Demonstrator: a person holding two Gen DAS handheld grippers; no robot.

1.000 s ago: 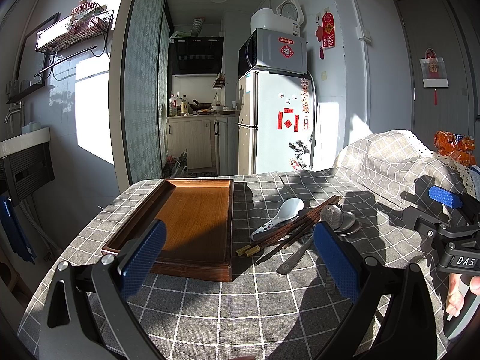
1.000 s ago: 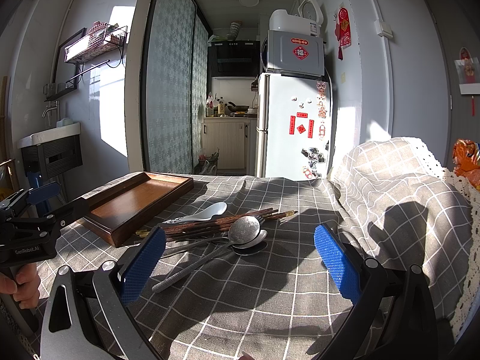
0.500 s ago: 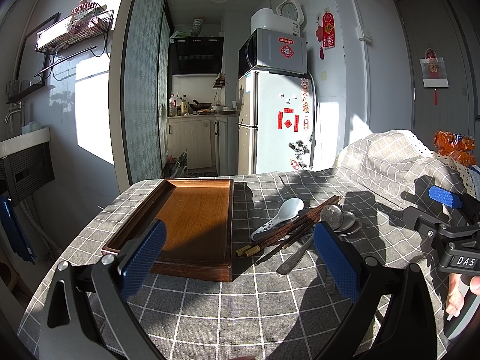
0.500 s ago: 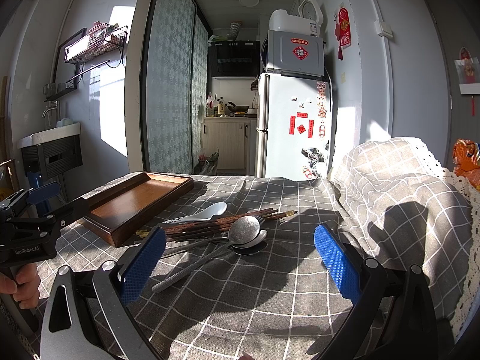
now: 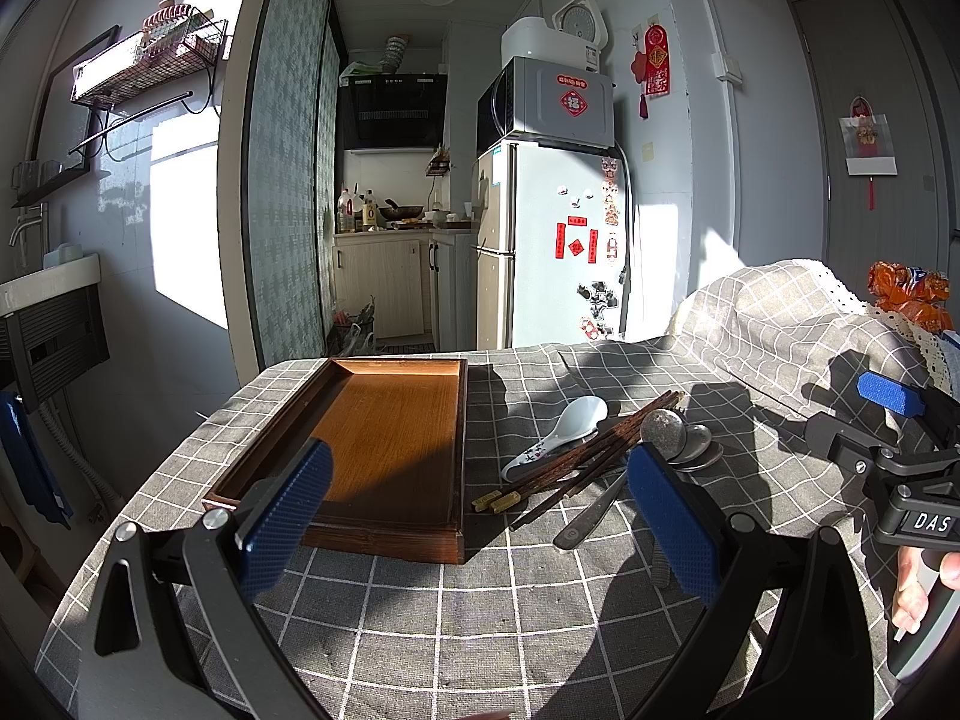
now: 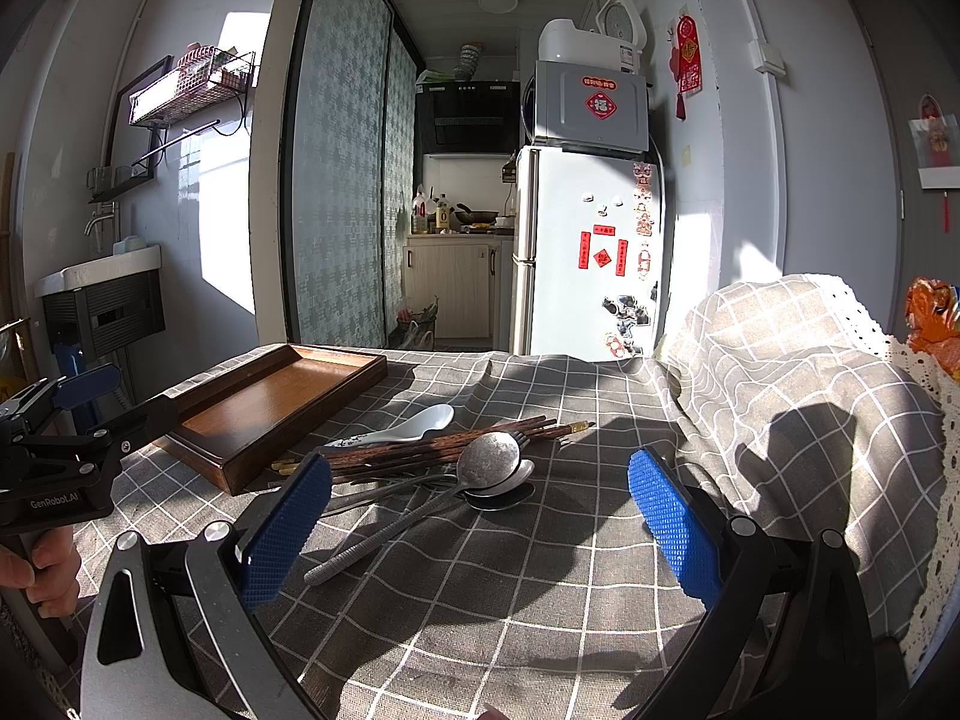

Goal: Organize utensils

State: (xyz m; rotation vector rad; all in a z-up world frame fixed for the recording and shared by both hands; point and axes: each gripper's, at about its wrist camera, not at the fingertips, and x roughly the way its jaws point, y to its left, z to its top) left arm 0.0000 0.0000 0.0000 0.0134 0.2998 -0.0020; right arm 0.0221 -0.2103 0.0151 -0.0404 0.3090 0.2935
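Spread wide above the checked tablecloth (image 5: 540, 606), left gripper (image 5: 480, 522) and right gripper (image 6: 480, 525) — both gaping, nothing between the blue pads. Just right of the wooden tray (image 5: 384, 420), heaped together: white ceramic spoon (image 5: 570, 420), dark chopsticks (image 5: 588, 450), metal spoons (image 6: 495, 468) — chopsticks across the pile, white spoon nearest the tray. Inside the tray, only bare wood.

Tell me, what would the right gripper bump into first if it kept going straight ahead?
Probably the metal spoons piled on the tablecloth, lying just ahead of the open right gripper; depth is hard to judge.
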